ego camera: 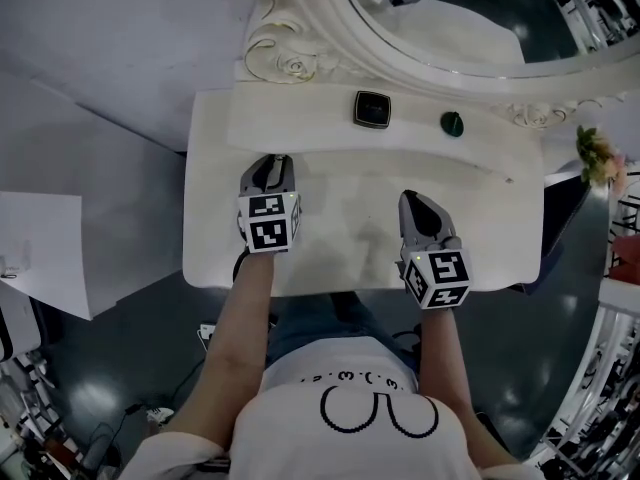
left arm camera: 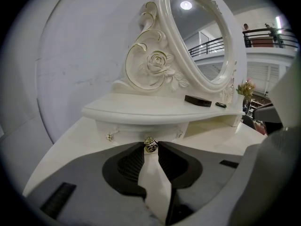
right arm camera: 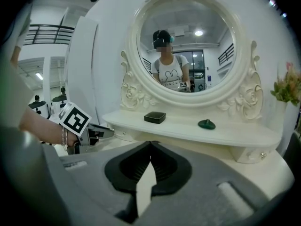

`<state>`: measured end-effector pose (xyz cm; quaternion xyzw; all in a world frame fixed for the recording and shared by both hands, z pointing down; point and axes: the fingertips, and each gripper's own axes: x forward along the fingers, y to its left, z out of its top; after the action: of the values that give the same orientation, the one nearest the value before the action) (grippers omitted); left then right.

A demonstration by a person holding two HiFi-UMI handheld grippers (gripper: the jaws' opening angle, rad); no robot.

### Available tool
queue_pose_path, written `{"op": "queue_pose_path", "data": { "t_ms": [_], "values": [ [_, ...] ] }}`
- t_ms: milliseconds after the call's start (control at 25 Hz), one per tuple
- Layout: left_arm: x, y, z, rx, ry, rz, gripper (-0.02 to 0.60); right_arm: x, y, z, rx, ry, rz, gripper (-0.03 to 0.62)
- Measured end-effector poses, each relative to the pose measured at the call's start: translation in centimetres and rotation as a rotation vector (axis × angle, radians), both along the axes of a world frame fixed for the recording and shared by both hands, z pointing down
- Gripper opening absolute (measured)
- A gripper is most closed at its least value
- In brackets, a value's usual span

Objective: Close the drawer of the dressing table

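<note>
Nearest, the right gripper (ego camera: 413, 200) was over the white tabletop (ego camera: 340, 258), jaws shut tip to tip w/ nothing in them. Further in, the left gripper (ego camera: 270, 160) had its jaws partway closed, pinching the gold knob (left arm camera: 150, 145) of the drawer (left arm camera: 141, 129). The drawer sat under the left part of the raised shelf (ego camera: 300, 128), its front facing the person, long axis running left-right along the shelf edge, knob sticking out toward the gripper; couldn't tell if it was fully in. On the shelf: a black square box (ego camera: 371, 109) & a small dark-green item (ego camera: 452, 123), both well apart from the knob. Behind them stood the oval mirror (ego camera: 450, 18), w/ pink flowers (ego camera: 597, 155) at far right.
</note>
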<state>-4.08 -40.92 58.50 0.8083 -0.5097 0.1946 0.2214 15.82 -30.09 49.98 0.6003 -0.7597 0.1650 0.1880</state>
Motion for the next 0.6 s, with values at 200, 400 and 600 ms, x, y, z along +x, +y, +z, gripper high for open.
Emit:
{"op": "queue_pose_path", "data": {
  "t_ms": [200,400,600],
  "values": [
    [-0.2,0.1,-0.4,-0.005,0.005,-0.025,0.107,-0.4,0.0,-0.7,0.015,0.005,-0.021,0.002],
    [-0.6,1.1,-1.8,0.005,0.027,-0.043,0.192,-0.8,0.3,-1.9,0.036,0.006,-0.039,0.002],
    [-0.9,2.7,-3.6,0.032,0.043,-0.049,0.196,-1.0,0.4,-3.1,0.062,-0.017,-0.044,0.002]
  ]
}}
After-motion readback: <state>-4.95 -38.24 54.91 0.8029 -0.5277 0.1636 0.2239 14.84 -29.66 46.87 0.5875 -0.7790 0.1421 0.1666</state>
